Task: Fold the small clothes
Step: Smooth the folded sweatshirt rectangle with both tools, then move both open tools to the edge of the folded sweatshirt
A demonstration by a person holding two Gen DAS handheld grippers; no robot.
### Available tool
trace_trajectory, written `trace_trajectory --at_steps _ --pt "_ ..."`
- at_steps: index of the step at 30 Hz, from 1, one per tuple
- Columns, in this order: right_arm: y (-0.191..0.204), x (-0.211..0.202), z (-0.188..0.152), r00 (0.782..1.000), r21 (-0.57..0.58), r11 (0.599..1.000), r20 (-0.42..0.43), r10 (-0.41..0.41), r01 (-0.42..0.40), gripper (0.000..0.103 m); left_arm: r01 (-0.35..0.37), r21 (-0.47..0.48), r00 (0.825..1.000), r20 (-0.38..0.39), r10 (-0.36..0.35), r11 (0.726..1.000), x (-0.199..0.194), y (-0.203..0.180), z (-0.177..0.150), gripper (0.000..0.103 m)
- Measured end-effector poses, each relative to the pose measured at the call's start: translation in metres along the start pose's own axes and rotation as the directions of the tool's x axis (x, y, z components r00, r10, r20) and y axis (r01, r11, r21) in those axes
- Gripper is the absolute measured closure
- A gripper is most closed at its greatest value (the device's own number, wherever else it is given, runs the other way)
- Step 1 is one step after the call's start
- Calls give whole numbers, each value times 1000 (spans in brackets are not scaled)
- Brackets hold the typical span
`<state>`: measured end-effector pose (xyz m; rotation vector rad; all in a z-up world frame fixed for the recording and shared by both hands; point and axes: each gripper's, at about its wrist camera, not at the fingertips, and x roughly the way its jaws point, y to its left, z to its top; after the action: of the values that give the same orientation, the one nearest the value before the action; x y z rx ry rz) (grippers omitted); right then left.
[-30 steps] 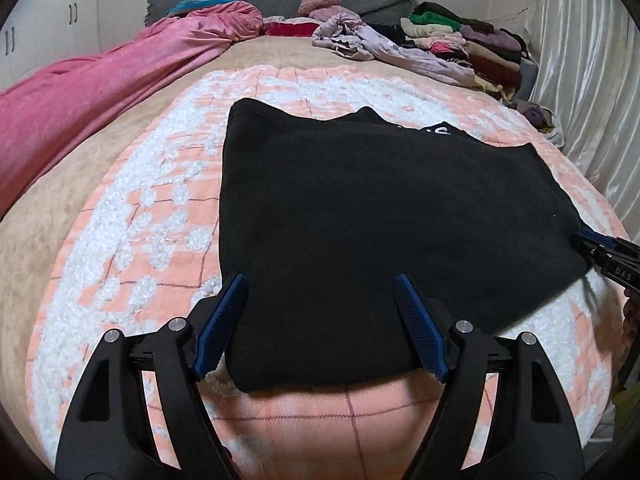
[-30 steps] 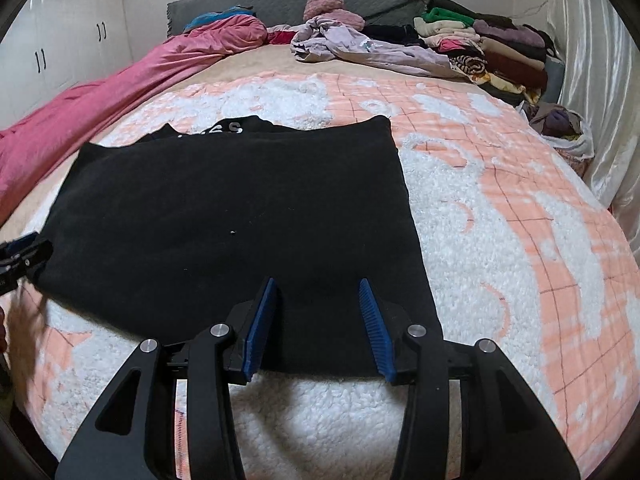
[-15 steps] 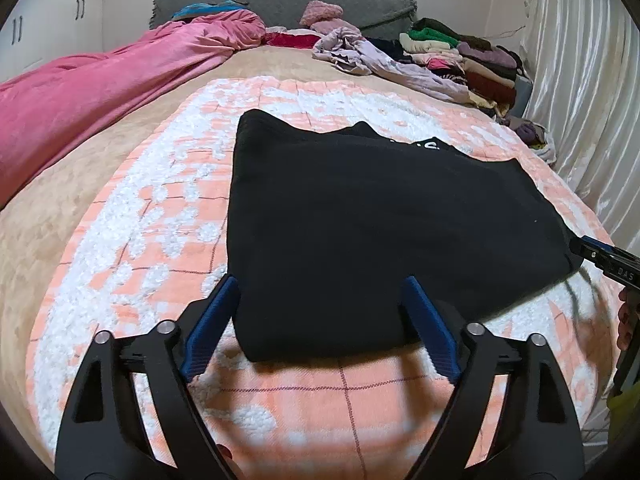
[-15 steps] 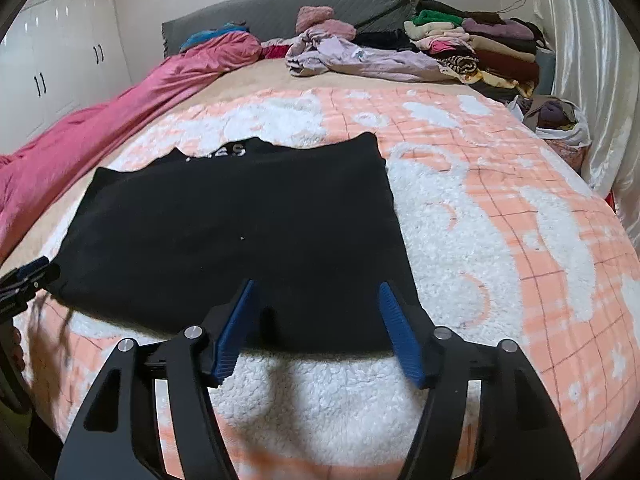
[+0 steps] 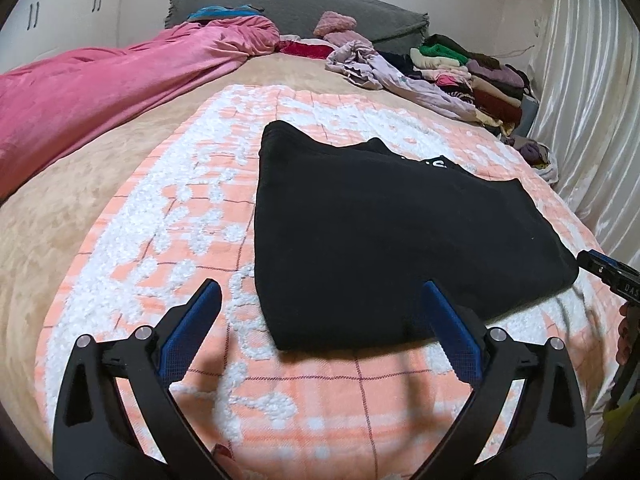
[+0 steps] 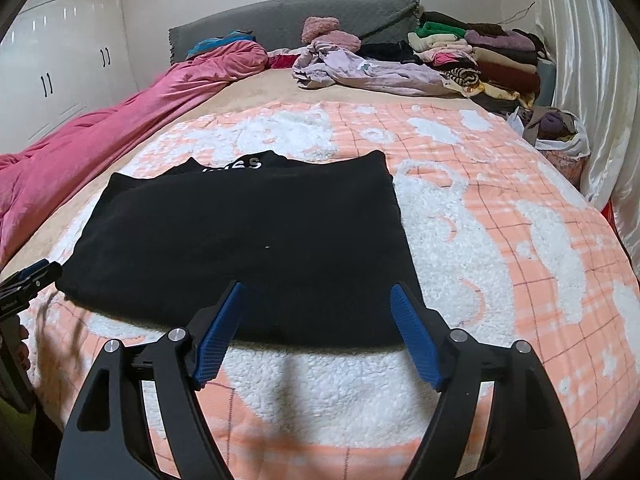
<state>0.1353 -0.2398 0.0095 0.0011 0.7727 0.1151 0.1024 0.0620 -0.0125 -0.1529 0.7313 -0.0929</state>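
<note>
A black garment (image 5: 384, 224) with white lettering at its far edge lies folded flat on the orange-and-white blanket (image 5: 168, 216); it also shows in the right wrist view (image 6: 248, 240). My left gripper (image 5: 318, 292) is open and empty, above the garment's near left corner. My right gripper (image 6: 320, 294) is open and empty, above the garment's near right edge. The right gripper's tip shows at the far right of the left wrist view (image 5: 600, 268). The left gripper's tip shows at the far left of the right wrist view (image 6: 32, 280).
A pink duvet (image 5: 100, 92) lies along the left of the bed. A lilac garment (image 6: 360, 72) and a stack of folded clothes (image 6: 480, 52) sit near the grey headboard (image 6: 300, 12). A bag of clothes (image 6: 560, 132) and a curtain (image 6: 592, 80) are at right.
Both grippers have pulled back and risen from the garment's near edge. The right gripper's jaws have opened wider. The garment lies still.
</note>
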Motion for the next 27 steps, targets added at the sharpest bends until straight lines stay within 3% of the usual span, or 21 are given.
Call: trace_trajectory --at_steps 3,6,27 --pt "5 -1 0 1000 -6 1000 1 8 -8 28 1 -8 1000 6 -1 1000 -3 2 0 10" --pt "13 -5 0 1000 -16 1000 4 17 -17 20 2 -19 1000 10 -1 1000 -4 6 0 10" --pt "87 -17 2 993 -159 981 16 117 -113 17 -31 -149 998 48 39 988 -17 50 5 10"
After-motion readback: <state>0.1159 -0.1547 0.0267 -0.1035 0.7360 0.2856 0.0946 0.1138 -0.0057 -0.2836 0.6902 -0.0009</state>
